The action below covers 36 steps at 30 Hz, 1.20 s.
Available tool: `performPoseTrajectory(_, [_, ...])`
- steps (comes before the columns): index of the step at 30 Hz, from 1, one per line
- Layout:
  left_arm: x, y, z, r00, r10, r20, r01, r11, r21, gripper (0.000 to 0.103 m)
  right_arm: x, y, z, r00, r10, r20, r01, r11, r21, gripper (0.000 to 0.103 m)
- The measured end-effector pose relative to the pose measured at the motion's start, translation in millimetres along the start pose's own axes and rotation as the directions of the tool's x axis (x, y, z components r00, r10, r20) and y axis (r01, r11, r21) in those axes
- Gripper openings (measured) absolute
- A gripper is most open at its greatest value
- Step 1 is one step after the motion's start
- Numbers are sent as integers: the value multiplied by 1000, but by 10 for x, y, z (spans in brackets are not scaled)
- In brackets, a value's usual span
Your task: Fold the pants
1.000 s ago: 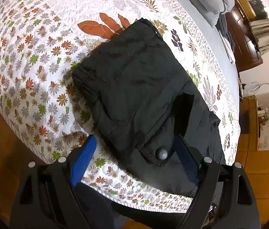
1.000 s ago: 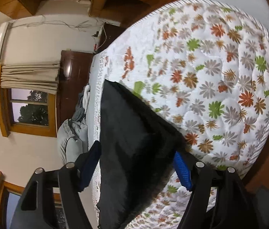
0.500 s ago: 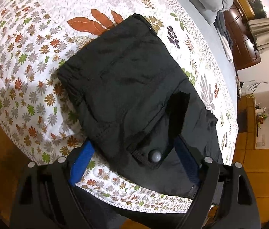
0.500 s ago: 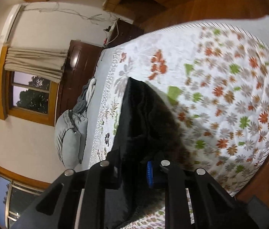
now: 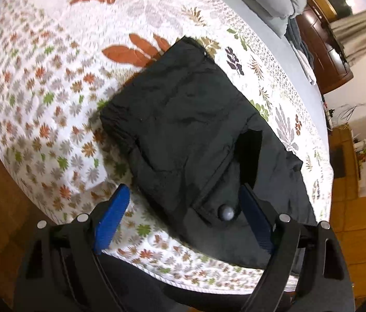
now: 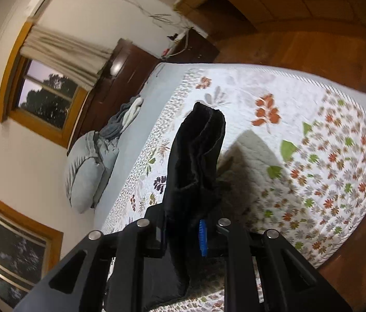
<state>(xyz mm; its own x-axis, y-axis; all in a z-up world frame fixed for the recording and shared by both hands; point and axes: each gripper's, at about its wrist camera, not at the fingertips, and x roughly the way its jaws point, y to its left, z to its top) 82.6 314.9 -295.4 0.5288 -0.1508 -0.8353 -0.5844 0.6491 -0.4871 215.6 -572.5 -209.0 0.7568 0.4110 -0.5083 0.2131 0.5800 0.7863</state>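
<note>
Pants point(image 6: 195, 161) pinched in right gripper point(image 6: 183, 231); left gripper point(image 5: 183, 215) wide, empty.

The left wrist camera looks steeply down, close over the black pants point(image 5: 195, 140) on the floral bed point(image 5: 40, 83). The right wrist camera, rolled sideways, faces across the bed toward the far window point(image 6: 45, 98). Both views share pants and quilt.

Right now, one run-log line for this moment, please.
left gripper: open above pants | right gripper: just closed, shut on pants edge, lifted off quilt | fold: not done
</note>
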Motion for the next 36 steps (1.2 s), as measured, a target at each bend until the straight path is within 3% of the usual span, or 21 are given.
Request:
performPoseTrajectory(6, [24, -48, 0, 1000, -10, 27, 8, 999, 46, 86, -50, 380, -36, 1000, 0, -2, 0, 998, -68, 18])
performPoseTrajectory(19, [129, -23, -43, 998, -41, 44, 40, 999, 38, 87, -72, 1143, -221, 999, -43, -11, 39, 971, -236, 18])
performPoseTrajectory(29, [20, -6, -121, 988, -37, 150, 24, 995, 92, 88, -43, 1755, -481, 998, -70, -8, 62, 928, -367, 18])
performPoseTrajectory(36, [-32, 25, -151, 983, -65, 174, 48, 994, 99, 88, 20, 2016, -637, 997, -73, -14, 61, 912, -406, 17])
